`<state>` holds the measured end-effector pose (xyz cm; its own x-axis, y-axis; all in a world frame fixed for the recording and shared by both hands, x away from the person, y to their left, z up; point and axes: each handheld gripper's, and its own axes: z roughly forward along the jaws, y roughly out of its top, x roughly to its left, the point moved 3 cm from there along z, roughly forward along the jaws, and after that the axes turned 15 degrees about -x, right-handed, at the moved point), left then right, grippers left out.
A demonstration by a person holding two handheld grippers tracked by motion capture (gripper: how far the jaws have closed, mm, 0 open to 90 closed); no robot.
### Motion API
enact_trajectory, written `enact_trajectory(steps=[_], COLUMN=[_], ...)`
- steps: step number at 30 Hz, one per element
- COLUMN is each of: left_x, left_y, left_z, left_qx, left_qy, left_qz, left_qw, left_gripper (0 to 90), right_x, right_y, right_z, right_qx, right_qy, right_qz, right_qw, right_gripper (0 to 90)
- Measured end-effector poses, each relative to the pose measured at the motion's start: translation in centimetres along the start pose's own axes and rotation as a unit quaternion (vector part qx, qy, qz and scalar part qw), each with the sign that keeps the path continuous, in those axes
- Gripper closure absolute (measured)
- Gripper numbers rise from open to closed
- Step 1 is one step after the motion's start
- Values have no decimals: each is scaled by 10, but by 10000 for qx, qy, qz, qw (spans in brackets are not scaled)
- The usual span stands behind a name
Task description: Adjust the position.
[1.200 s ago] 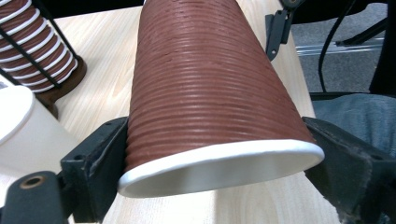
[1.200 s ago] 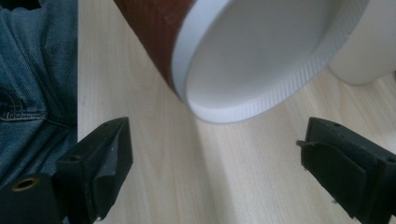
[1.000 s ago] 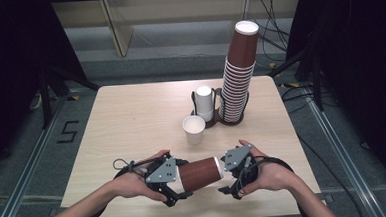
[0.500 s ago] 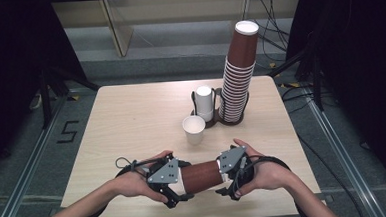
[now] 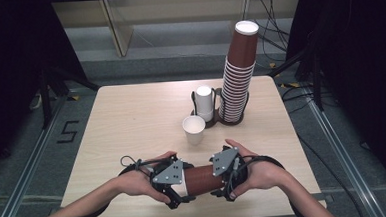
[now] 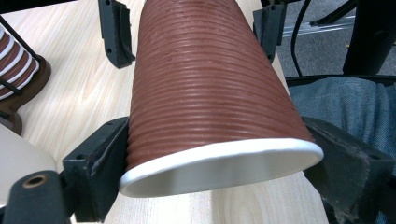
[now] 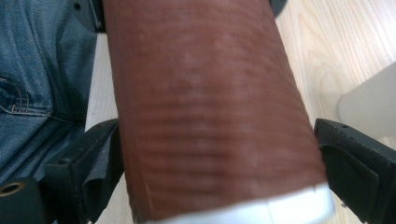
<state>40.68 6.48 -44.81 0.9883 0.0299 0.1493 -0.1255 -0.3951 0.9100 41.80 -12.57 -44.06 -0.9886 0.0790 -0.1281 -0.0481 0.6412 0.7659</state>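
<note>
A brown ribbed paper cup [image 5: 202, 179] lies on its side just above the table's front edge, held between both hands. My left gripper [image 5: 181, 187] is shut on its wide end. In the left gripper view the jaws [image 6: 219, 158] press on the white rim of the cup [image 6: 205, 93] from both sides. My right gripper [image 5: 225, 179] is shut on the narrow end. In the right gripper view its jaws [image 7: 215, 163] clamp the cup [image 7: 210, 116] close to the white base.
A tall stack of brown cups [image 5: 239, 81] stands in a black wire holder at the back right of the wooden table [image 5: 131, 121]. Beside it is a short stack of white cups [image 5: 204, 102]. One white cup [image 5: 194, 128] stands upright in front of them.
The right gripper has shifted a little to the left along the cup, closer to the left gripper. The left gripper has stayed put.
</note>
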Motion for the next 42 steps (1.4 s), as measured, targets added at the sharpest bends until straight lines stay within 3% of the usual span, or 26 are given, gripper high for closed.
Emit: enact_trajectory(steps=[2,3,4,5,7,12,16,20,24,25,27,28,31,34,35,37,42], left_x=[0,0,0,0,0,0,1,2,1,1,1,0,0,0,0,-1,-1], left_y=[0,0,0,0,0,1,2,2,1,1,1,2,3,3,3,4,4], left_z=[1,1,2,2,3,5,7,8,9,9,10,11,12,14,14,15,16], left_qx=[54,54,73,96,114,205,241,266,261,271,279,283,318,345,323,342,378], left_qy=[-57,-57,-57,-71,-63,-129,-144,-198,-198,-209,-224,-226,-270,-296,-284,-306,-340], left_qz=[22,22,47,61,90,83,75,87,91,103,102,108,101,112,119,109,104], left_qw=[10000,10000,9999,9999,9999,9997,9996,9994,9994,9994,9993,9993,9991,9989,9990,9989,9987], left_gripper=[123,123,123,123,123,124,126,126,126,127,127,128,128,128,128,128,129], right_x=[-2,1,-2,0,0,2,2,5,4,5,5,7,8,8,6,9,9], right_y=[2,2,3,2,2,0,2,2,1,0,-1,-3,-4,-3,-3,-4,-4], right_z=[2,2,4,4,6,7,9,10,12,13,13,13,12,12,13,12,12], right_qx=[-24,-7,-33,7,-27,43,9,36,13,30,22,54,77,82,53,85,93], right_qy=[51,32,82,69,95,140,243,241,283,302,310,326,327,319,380,340,387], right_qz=[-135,19,-179,-64,-181,-68,-221,-104,-248,-139,-213,-72,-26,-42,-249,-79,-146], right_qw=[9999,10000,9998,10000,9998,9999,9995,9996,9993,9994,9993,9994,9994,9994,9990,9994,9991], right_gripper=[69,71,75,78,83,95,108,148,151,152,155,165,173,184,189,196,207])
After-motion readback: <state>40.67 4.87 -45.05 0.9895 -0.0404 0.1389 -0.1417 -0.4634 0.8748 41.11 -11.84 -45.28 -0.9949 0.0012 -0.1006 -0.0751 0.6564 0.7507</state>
